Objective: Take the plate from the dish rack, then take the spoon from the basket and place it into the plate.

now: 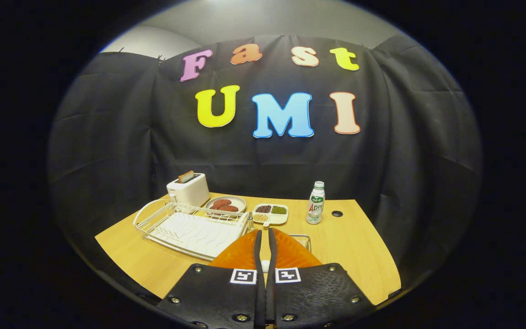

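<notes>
The orange plate [290,253] lies on the wooden table [354,246] right under my fingers, showing on both sides of them. My gripper [265,231] hangs over the plate with its fingers nearly together, shut on a thin pale spoon [265,264] that fills the narrow gap between them. The white wire dish rack [153,212] stands just left of the plate and holds no dishes. A corner of the small wire basket [305,238] peeks out beyond the plate's right side.
Behind the rack stand a white toaster [189,189], a plate of reddish-brown food [225,204] and a divided dish of grains [270,213]. A small bottle [316,203] stands right of them, near a cable hole [337,213]. Bare tabletop lies to the right.
</notes>
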